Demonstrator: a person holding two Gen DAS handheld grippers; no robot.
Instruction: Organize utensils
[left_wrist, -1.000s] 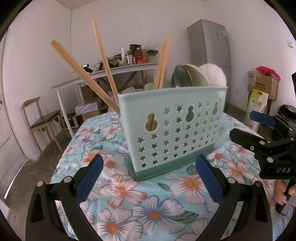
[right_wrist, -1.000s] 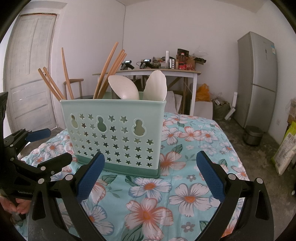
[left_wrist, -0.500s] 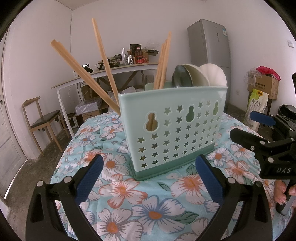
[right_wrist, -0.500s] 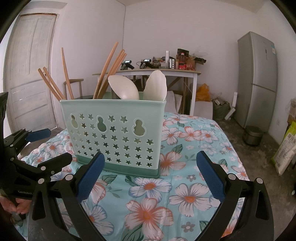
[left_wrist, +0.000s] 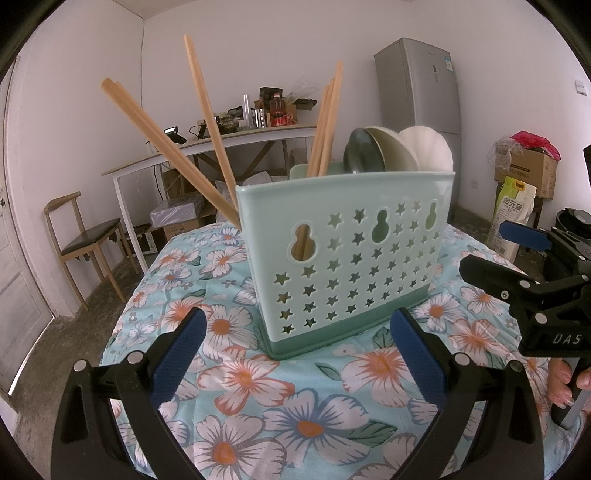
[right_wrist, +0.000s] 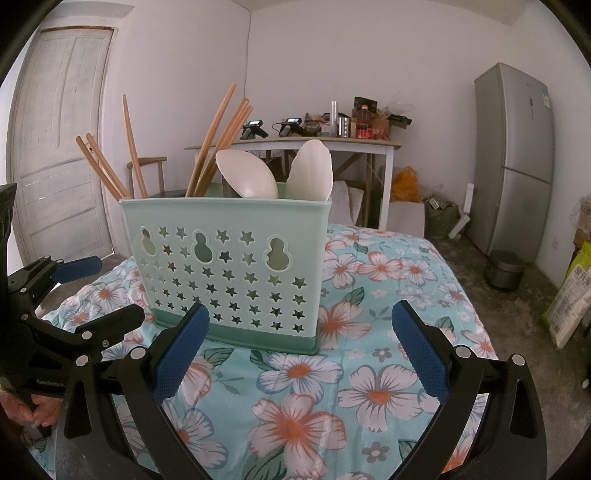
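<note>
A mint-green utensil holder (left_wrist: 347, 258) with star cut-outs stands upright on the floral tablecloth; it also shows in the right wrist view (right_wrist: 229, 269). Several wooden chopsticks (left_wrist: 207, 122) (right_wrist: 218, 136) lean out of its left compartments. White spoons (left_wrist: 424, 151) (right_wrist: 247, 177) and a dark metal spoon (left_wrist: 362, 155) stand in its right part. My left gripper (left_wrist: 295, 350) is open and empty, just in front of the holder. My right gripper (right_wrist: 299, 347) is open and empty, also just in front of it, and shows at the right in the left wrist view (left_wrist: 524, 269).
The table is covered by a turquoise floral cloth (left_wrist: 280, 398) (right_wrist: 388, 295). A wooden chair (left_wrist: 81, 236), a white side table with clutter (right_wrist: 332, 144), a grey fridge (right_wrist: 513, 158), boxes and bags (left_wrist: 524, 177) stand around the room.
</note>
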